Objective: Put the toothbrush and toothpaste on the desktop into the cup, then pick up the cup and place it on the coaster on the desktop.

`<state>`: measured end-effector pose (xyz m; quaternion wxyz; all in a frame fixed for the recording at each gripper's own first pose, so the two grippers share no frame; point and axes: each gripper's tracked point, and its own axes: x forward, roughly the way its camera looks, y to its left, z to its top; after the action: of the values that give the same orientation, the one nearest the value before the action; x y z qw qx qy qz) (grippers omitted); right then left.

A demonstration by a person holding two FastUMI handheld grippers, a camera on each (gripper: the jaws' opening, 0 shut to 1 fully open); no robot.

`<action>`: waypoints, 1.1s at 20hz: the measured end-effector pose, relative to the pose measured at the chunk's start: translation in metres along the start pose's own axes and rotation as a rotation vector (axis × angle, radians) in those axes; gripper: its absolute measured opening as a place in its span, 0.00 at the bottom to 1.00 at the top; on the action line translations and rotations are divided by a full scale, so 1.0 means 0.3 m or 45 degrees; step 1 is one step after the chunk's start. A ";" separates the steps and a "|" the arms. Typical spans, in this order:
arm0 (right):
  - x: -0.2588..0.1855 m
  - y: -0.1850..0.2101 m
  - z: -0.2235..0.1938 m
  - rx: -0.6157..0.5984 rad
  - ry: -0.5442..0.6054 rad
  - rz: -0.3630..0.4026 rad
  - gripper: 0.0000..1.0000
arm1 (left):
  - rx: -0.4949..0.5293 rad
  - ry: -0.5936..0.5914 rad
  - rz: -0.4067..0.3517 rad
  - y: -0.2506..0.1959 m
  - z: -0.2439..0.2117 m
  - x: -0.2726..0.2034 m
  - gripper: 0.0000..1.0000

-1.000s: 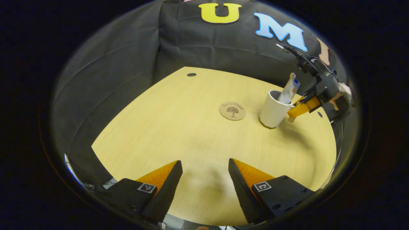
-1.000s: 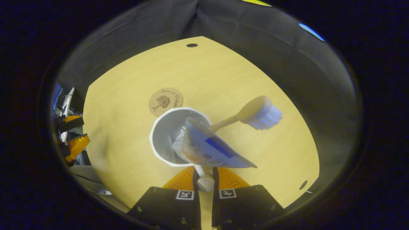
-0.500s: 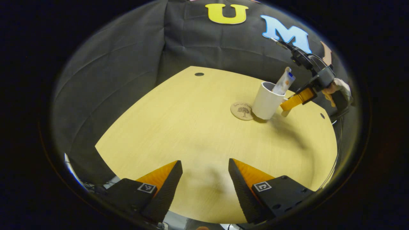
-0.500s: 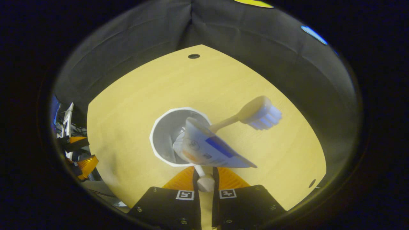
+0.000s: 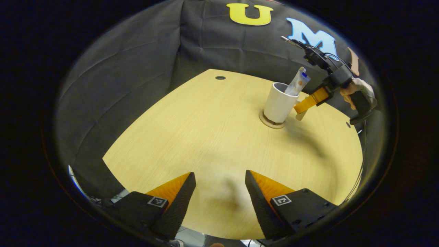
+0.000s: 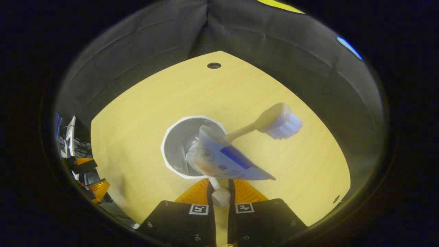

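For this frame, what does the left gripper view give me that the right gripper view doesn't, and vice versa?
Left gripper view: the coaster under the cup, and a hand holding the right tool. Right gripper view: the toothbrush bristles and the cup's inside. Both: cup, toothpaste tube, desktop, right tool shut on the cup's handle.

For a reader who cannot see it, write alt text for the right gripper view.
The right gripper grips the handle of a white cup holding a toothpaste tube and a toothbrush, above a yellow wooden desktop.

pale wooden desktop (image 5: pixel 205 130), black cloth wall (image 5: pixel 137 61)
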<state>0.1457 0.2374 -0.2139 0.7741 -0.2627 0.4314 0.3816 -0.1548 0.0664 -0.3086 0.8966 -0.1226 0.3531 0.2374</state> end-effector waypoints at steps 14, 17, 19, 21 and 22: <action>-0.131 0.012 -0.006 0.151 -0.129 -0.061 0.29 | 0.016 -0.005 -0.031 0.047 0.030 -0.045 0.95; -0.254 0.034 -0.033 0.249 -0.205 -0.057 0.26 | 0.027 -0.006 -0.081 -0.004 0.086 -0.034 0.95; -0.333 0.044 -0.073 0.341 -0.254 -0.055 0.26 | 0.089 -0.038 -0.105 -0.041 0.162 -0.017 0.95; -0.393 0.028 -0.123 0.424 -0.300 -0.088 0.26 | 0.148 -0.088 -0.142 -0.102 0.255 -0.016 0.94; -0.414 0.013 -0.145 0.463 -0.327 -0.119 0.26 | 0.177 -0.117 -0.163 -0.136 0.306 -0.017 0.95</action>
<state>0.0803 0.1624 -0.1275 0.8741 -0.0878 0.3783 0.2917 -0.0843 0.0652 -0.2367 0.9315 -0.0713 0.3187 0.1598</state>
